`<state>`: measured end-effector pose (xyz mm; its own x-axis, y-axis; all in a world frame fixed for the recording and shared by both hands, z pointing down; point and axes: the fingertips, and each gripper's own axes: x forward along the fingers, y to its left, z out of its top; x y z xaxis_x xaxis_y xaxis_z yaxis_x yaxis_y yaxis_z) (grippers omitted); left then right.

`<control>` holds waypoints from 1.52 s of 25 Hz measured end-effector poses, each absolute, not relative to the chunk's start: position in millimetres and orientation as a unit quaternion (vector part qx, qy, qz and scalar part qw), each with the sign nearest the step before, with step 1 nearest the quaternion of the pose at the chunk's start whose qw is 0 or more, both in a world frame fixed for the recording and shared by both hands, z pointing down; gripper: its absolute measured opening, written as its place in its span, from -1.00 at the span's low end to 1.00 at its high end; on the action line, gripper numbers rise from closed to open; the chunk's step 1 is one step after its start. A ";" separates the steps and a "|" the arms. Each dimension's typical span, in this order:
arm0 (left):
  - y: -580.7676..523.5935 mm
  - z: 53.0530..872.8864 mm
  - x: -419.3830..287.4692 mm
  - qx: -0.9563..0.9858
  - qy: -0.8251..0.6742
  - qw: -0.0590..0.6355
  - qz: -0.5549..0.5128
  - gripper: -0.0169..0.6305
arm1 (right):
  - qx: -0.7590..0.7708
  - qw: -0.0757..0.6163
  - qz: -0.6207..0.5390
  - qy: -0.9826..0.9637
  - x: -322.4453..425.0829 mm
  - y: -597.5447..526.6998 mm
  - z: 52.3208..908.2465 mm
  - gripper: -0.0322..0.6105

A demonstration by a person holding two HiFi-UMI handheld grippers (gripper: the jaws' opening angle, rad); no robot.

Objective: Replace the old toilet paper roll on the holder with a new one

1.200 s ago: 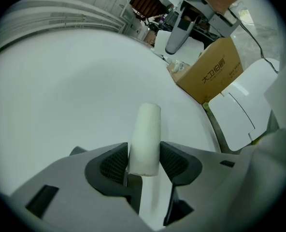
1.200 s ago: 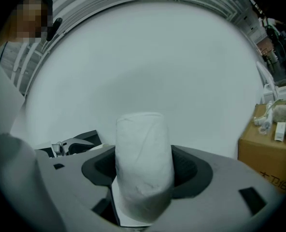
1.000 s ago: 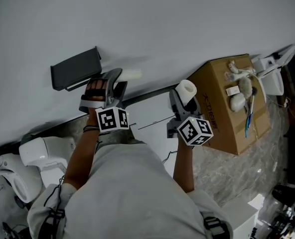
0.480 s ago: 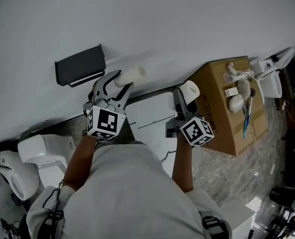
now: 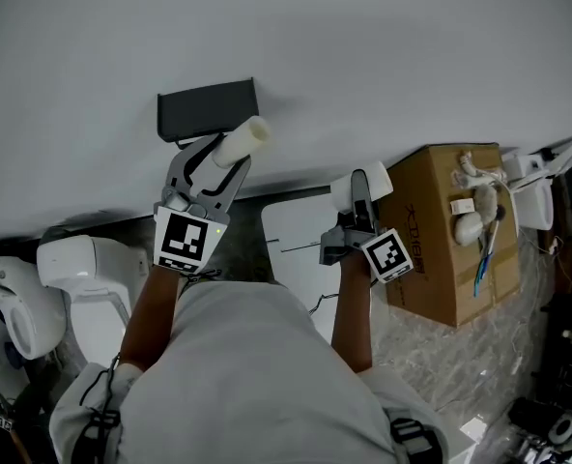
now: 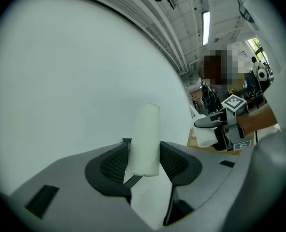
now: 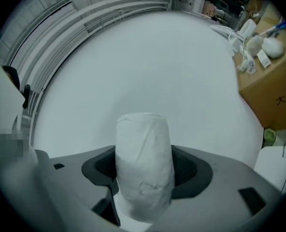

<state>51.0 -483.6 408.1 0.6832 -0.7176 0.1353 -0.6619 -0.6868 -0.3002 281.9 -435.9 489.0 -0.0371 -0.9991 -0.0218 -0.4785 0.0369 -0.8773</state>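
Toilet paper sits in both hand-held grippers, one roll in each, so two rolls in all. The left gripper point(image 6: 143, 159) has its jaws drawn close together and clamped on the lower end of a slim, pale cream cardboard-like roll point(image 6: 146, 137). This roll is a narrow, smooth cylinder with hardly any paper on it. Most of its length sticks out past the jaw tips toward the plain white wall point(image 5: 383, 56).

In the head view the roll's free end lies just beside the lower right corner of the single black rectangular wall holder point(image 5: 207, 110). Whether the two touch cannot be told.

The right gripper point(image 7: 144, 172) has its jaws spread wide and pressed against the sides of a thick white paper roll point(image 7: 144, 139). This roll is much fatter than the first, rounded at the top, and its surface is creased and wrinkled. In the head view it is held near the wall, well apart from the holder, between the holder and one brown cardboard box point(image 5: 439, 249).

Each gripper carries one cube with square black-and-white markers, two cubes in all. A few small white objects and a blue-handled item lie on top of the box. One flat white panel point(image 5: 296, 235) lies on the floor between the two forearms. White toilets point(image 5: 78, 274) stand at the lower left of the head view, two as far as that view shows.
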 end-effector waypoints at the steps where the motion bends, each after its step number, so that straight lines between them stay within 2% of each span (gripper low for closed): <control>1: -482.4 405.8 43.1 -0.909 0.384 0.113 -0.117 -0.25 | -0.588 0.376 -0.373 0.611 278.1 -437.2 490.1 0.06; 14: -479.5 382.1 -65.3 -0.866 0.470 0.136 -0.102 -0.25 | -0.486 0.569 -0.436 0.500 242.3 -490.3 510.8 0.05; 23: -471.7 373.8 -143.8 -0.828 0.533 0.137 -0.106 -0.25 | -0.442 0.605 -0.478 0.459 183.8 -531.8 517.8 0.05; 38: -449.8 380.2 -211.9 -0.792 0.586 0.119 -0.125 -0.25 | -0.420 0.589 -0.503 0.472 109.6 -562.1 506.6 0.05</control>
<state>-211.9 -449.8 380.2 0.2823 -0.9576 0.0581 -0.8979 -0.2850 -0.3354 109.6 -562.1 506.6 0.0474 -0.9899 -0.1332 0.1958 0.1400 -0.9706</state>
